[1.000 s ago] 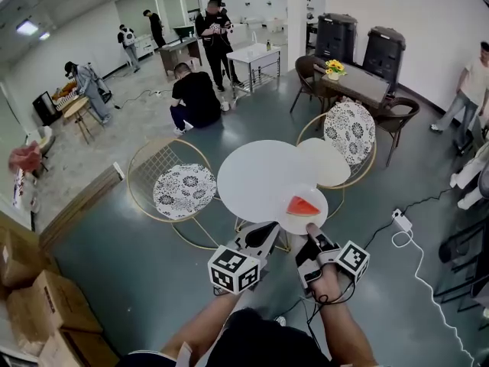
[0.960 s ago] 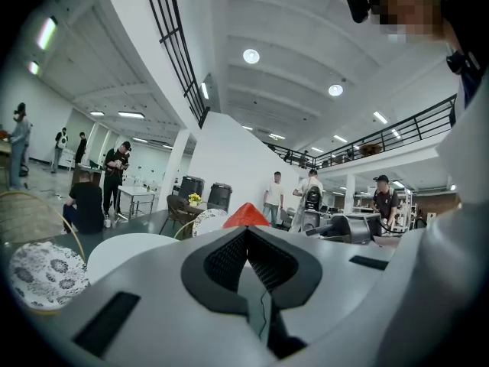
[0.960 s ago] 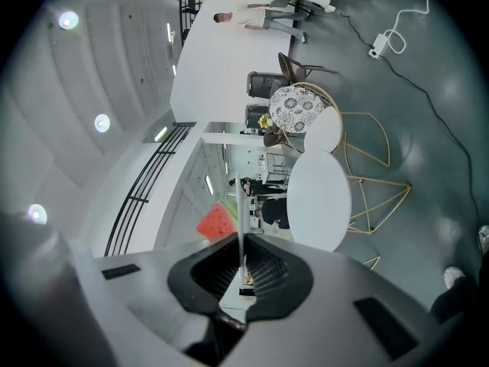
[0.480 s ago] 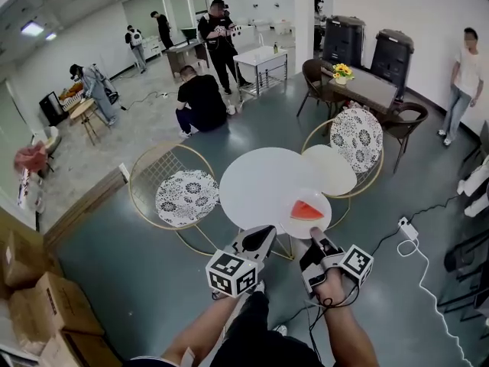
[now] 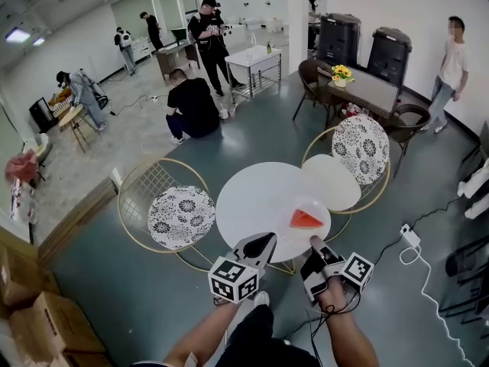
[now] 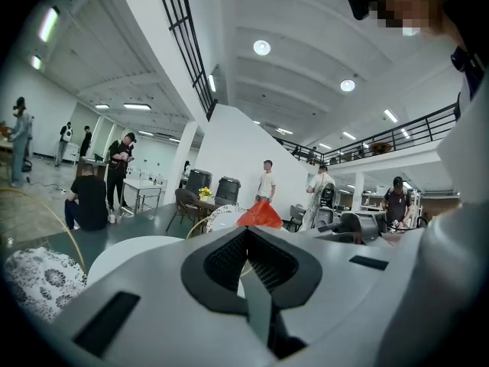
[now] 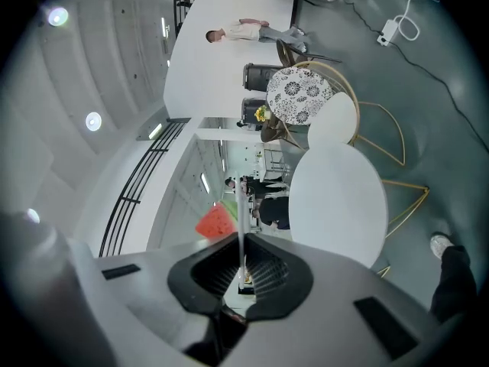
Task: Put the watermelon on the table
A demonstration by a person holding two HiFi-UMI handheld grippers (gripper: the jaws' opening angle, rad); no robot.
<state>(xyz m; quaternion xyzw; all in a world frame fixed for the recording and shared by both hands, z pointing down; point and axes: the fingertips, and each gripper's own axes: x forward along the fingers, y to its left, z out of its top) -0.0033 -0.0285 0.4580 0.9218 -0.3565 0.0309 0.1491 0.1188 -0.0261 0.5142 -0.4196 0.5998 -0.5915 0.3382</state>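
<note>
A red watermelon slice [image 5: 306, 219] lies on a white plate [image 5: 287, 233] over the near right edge of the round white table [image 5: 248, 193]. My right gripper [image 5: 313, 244] is shut on the plate's near rim. In the right gripper view the thin rim [image 7: 241, 205] runs edge-on between the pads, with the watermelon [image 7: 215, 222] beside it. My left gripper [image 5: 264, 243] hangs just left of the plate, shut and holding nothing. In the left gripper view, the watermelon [image 6: 260, 215] shows beyond the jaws [image 6: 248, 239].
A smaller round white table [image 5: 334, 180] adjoins the big one at the right. Two gold wire chairs with patterned cushions [image 5: 179, 209] [image 5: 359, 147] flank the tables. A power strip with cable [image 5: 410, 238] lies on the floor at right, cardboard boxes [image 5: 38, 319] at left. Several people stand behind.
Both grippers and the plate with the watermelon have moved forward together toward the table. The grip on the plate is unchanged. A person at the far right has walked along the wall.
</note>
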